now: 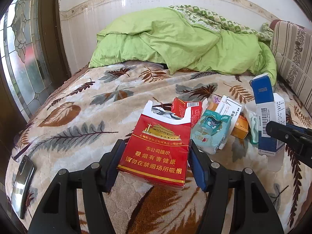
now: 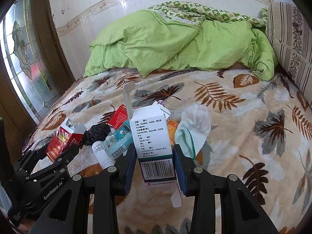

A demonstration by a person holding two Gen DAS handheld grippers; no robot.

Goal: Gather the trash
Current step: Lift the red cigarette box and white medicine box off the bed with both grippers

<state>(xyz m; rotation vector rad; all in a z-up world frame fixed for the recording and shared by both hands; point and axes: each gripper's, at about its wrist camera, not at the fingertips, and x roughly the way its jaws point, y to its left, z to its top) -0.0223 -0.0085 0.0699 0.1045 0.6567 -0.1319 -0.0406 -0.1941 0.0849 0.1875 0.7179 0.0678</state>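
- The leaf-print blanket [image 1: 81, 101] is covering the bed under everything, and a rumpled green quilt [image 1: 175, 39] is lying at the far end against the tiled wall.
- My left gripper [image 1: 156, 167] is pinching a red cigarette pack [image 1: 156, 148] by its sides and holding it up over the near part of the blanket; its lid is standing open, and gold print is reading "本公司提示 吸烟有害健康".
- My right gripper [image 2: 155, 163] is clamping a white and blue medicine box [image 2: 152, 136] upright, its barcode facing me under headings such as "注意事项" and "规格".
- The remaining trash is lying just beyond, in the middle of the bed: a teal cartoon tissue packet [image 1: 210, 132], a smaller red box [image 1: 185, 109], an orange box [image 1: 240, 126], a black bag [image 2: 97, 133] and a small white bottle [image 2: 102, 154].
- A white sock [image 2: 193, 128] is resting right of the heap.
- A phone [image 1: 22, 183] is lying at the near left edge.
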